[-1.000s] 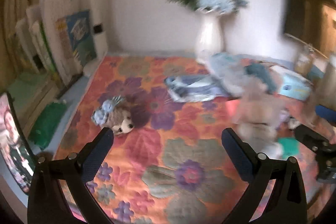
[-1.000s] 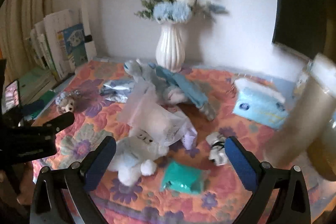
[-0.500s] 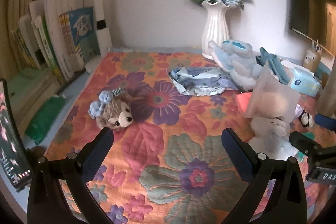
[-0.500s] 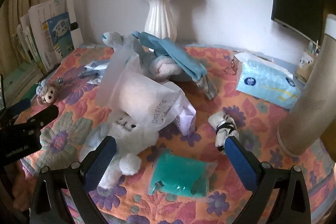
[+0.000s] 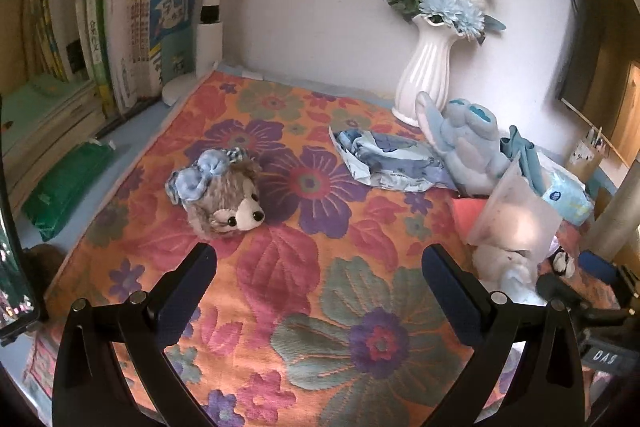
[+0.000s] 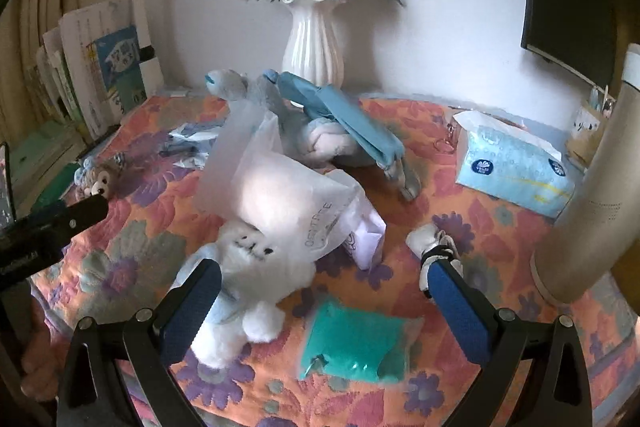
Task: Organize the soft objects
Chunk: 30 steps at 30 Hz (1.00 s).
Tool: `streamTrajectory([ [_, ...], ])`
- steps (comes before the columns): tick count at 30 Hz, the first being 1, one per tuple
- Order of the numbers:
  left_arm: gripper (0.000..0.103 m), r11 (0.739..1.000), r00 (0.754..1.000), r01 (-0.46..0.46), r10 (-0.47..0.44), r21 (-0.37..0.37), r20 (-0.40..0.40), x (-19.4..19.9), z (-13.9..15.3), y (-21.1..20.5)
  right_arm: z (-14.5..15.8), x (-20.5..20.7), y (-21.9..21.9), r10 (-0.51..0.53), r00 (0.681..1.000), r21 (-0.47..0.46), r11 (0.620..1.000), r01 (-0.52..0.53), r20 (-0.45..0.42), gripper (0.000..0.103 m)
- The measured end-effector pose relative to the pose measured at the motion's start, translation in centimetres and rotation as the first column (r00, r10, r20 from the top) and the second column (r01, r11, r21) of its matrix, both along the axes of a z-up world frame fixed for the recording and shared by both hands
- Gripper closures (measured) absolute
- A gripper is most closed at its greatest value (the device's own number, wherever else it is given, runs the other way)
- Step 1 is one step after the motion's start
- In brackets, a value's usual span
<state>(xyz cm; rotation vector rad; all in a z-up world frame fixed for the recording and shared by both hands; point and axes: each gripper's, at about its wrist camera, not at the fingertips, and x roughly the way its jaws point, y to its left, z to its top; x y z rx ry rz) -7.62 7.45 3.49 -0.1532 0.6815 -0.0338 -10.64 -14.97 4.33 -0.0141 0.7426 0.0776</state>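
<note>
A small grey-brown plush head with a blue bow lies on the flowered cloth, just beyond my open, empty left gripper. A pale blue plush sits near the vase. In the right wrist view a white plush lies under a translucent bag, right in front of my open right gripper. A teal packet and a small black-and-white plush lie between and beside its fingers. A blue folded umbrella rests on the pale blue plush.
A white vase of blue flowers stands at the back. A tissue pack and a tall beige cylinder sit right. Books and a green packet line the left edge. A blue wrapper lies mid-cloth.
Both grippers have moved lower and closer to the cloth. The bow plush now sits nearer the left gripper, and the white plush and teal packet nearer the right one. Both stay open.
</note>
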Motion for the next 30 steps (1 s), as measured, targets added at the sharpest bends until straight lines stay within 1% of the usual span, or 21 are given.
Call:
streamTrajectory([
  [2, 0.001, 1.0, 1.0, -0.007, 0.007, 0.014, -0.003, 0.05, 0.04, -0.2, -0.08, 0.08, -0.24, -0.006, 1.0, 0.01, 1.0, 0.006, 0.001, 0.0],
  [5, 0.001, 1.0, 1.0, -0.007, 0.007, 0.025, 0.002, 0.01, 0.12, -0.45, -0.43, 0.33, -0.16, -0.013, 1.0, 0.004, 1.0, 0.013, -0.019, 0.0],
  [11, 0.001, 1.0, 1.0, -0.019, 0.019, 0.004, -0.001, 0.0, 0.08, -0.3, -0.43, 0.16, 0.35, -0.013, 1.0, -0.026, 1.0, 0.013, -0.011, 0.0],
  [16, 0.001, 1.0, 1.0, -0.026, 0.026, -0.014, -0.003, 0.01, 0.04, -0.1, -0.47, 0.22, 0.14, -0.012, 1.0, -0.008, 1.0, 0.011, -0.02, 0.0],
  [20, 0.001, 1.0, 1.0, -0.026, 0.026, -0.012, -0.003, 0.01, 0.06, -0.09, -0.55, 0.31, -0.02, -0.013, 1.0, 0.003, 1.0, 0.013, -0.027, 0.0],
  [30, 0.001, 1.0, 1.0, -0.023, 0.023, 0.008, -0.008, 0.07, 0.05, -0.36, -0.58, 0.33, 0.05, -0.009, 1.0, -0.006, 1.0, 0.009, -0.025, 0.0],
])
